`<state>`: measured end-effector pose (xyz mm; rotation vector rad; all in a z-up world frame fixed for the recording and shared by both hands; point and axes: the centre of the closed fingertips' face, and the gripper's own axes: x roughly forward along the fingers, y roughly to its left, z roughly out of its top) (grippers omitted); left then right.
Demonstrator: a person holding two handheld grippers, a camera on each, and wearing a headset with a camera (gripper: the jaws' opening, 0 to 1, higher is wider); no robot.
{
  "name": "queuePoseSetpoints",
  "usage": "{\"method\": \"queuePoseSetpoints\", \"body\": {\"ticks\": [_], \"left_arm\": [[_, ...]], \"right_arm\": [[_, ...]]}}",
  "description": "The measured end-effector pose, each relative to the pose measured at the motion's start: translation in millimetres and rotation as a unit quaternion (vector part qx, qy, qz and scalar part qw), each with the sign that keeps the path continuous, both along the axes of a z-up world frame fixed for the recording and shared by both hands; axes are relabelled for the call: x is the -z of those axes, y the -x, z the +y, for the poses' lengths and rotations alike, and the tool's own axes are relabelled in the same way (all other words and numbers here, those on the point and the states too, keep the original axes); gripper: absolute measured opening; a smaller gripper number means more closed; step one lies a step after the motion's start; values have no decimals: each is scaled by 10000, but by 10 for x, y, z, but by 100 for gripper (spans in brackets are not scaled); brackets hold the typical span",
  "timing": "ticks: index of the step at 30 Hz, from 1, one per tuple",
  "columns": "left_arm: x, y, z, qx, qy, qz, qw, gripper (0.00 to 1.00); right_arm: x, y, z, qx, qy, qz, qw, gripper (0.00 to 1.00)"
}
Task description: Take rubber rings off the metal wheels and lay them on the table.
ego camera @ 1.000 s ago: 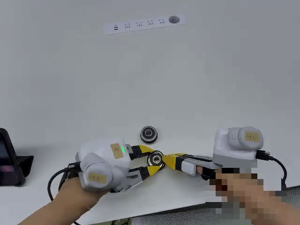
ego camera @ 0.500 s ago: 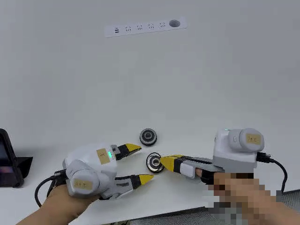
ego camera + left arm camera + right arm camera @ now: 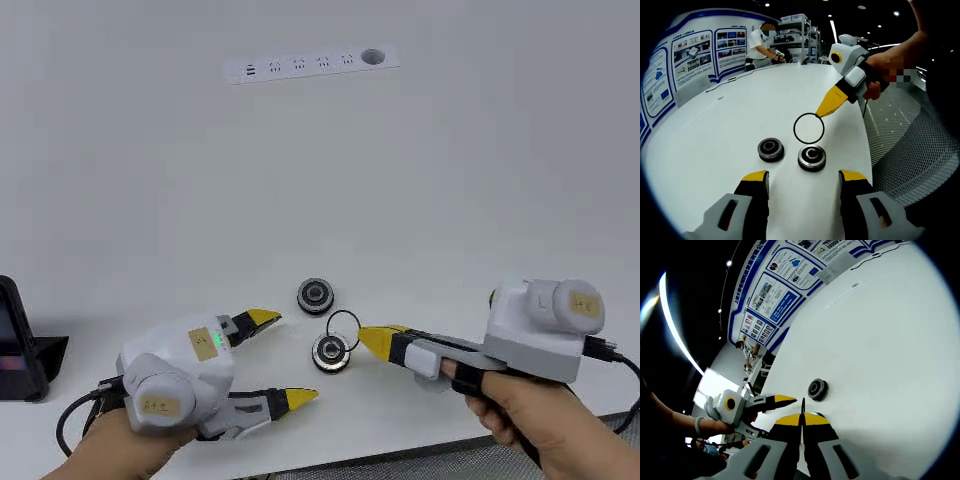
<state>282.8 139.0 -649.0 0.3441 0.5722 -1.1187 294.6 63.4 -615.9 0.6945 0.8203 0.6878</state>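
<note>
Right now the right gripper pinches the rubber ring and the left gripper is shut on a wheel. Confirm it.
Not quite: the left gripper view shows the left gripper with jaws open, holding nothing; both wheels lie free on the table. The right gripper does pinch the rubber ring.

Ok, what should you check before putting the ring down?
1. Ring gripped: ok, right tool is shut on it.
2. Ring off the near wheel: ok, it hangs apart above it.
3. Left tool out of the way: ok, open, short of both wheels.
4. Bare table for the ring: ok, plenty beside the wheels.
5. Far wheel has a ring on: cannot tell.
</note>
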Motion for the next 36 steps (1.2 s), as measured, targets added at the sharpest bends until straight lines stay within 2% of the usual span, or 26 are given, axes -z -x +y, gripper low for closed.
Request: {"method": "queuePoseSetpoints", "body": {"ticks": [12,19,23,29,36], "left_arm": [[-5,-10,16,-86,34,51,9999,56],[-2,1,15,-88,35,73,9999,55],[2,6,14,-94,30,92,9999,54],[11,20,2,-78,28,115,9999,54],[8,14,2,-79,44,121,9999,52]], "right_arm": [[207,-173,-431,668,216,189,9974,2],[358,-194,-486,710,489,285,9959,2],[394,-193,-477,663,675,226,9953,2],[454,-185,-490,528,1109,27,9924,7],[453,-192,-534,447,1466,-186,9880,18]]}}
